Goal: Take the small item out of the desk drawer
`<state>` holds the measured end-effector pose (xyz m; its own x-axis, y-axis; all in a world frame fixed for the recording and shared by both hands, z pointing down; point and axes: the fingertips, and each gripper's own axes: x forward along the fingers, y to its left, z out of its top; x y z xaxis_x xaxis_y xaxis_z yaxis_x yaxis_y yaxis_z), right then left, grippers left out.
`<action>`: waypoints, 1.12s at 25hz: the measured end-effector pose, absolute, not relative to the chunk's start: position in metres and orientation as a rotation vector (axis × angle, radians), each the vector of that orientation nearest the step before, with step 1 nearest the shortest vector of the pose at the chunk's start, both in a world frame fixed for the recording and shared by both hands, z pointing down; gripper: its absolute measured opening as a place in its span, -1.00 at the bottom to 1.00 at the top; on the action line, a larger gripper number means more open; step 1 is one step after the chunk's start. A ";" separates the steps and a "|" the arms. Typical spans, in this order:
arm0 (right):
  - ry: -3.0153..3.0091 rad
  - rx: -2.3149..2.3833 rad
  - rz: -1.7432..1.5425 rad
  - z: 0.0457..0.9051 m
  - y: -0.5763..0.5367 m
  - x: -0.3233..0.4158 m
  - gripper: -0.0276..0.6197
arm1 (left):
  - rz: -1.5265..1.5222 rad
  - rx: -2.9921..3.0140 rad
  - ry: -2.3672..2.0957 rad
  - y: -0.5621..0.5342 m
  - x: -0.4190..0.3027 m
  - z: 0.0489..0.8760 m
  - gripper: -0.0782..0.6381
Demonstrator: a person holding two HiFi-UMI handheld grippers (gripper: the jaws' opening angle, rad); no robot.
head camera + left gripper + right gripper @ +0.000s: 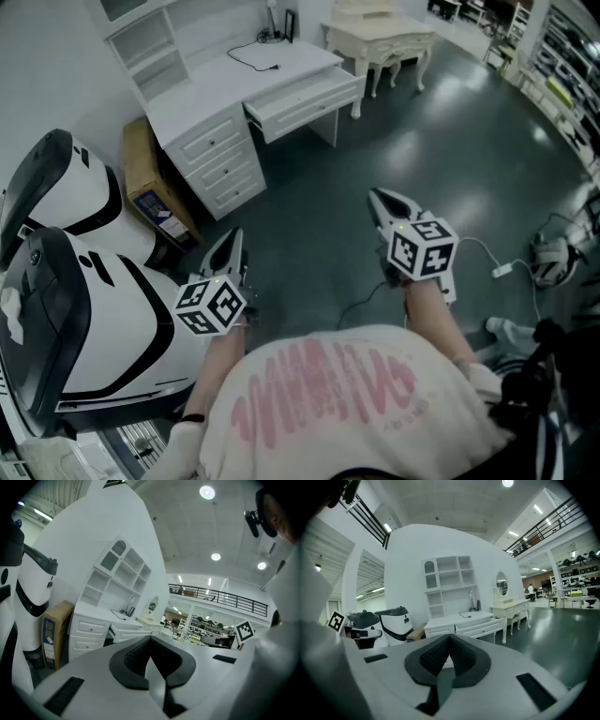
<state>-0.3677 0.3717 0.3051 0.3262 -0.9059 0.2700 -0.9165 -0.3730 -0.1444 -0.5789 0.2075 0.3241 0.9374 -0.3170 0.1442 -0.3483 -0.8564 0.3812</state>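
Observation:
A white desk [234, 80] stands a few steps ahead against the wall. Its wide centre drawer [305, 98] is pulled partway out, and I cannot see inside it, so no small item shows. In the head view my left gripper [230, 246] and right gripper [382, 199] are held in front of my chest, well short of the desk. Both are shut with nothing between the jaws. The left gripper [150, 639] points toward the desk [93, 620]. The right gripper [449, 637] faces the desk [459, 619] and its drawer [480, 629].
Large white-and-black machine shells [84, 281] stand close on my left. A cardboard box [155, 187] leans beside the desk's side drawers. A cream dressing table [380, 37] stands right of the desk. A white cable [497, 267] lies on the dark floor at right.

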 end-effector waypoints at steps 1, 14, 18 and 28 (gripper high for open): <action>-1.738 2.530 0.477 0.305 0.370 -0.367 -0.87 | 0.107 2.687 -0.478 0.206 -0.578 0.323 -0.70; -1.708 2.580 0.597 0.330 0.362 -0.354 -0.86 | 0.127 2.675 -0.440 0.190 -0.559 0.338 -0.70; -1.689 2.562 0.688 0.350 0.360 -0.342 -0.86 | 0.149 2.619 -0.493 0.181 -0.545 0.358 -0.70; -1.692 2.535 0.699 0.371 0.294 -0.253 -0.86 | 0.133 2.614 -0.458 0.130 -0.468 0.366 -0.70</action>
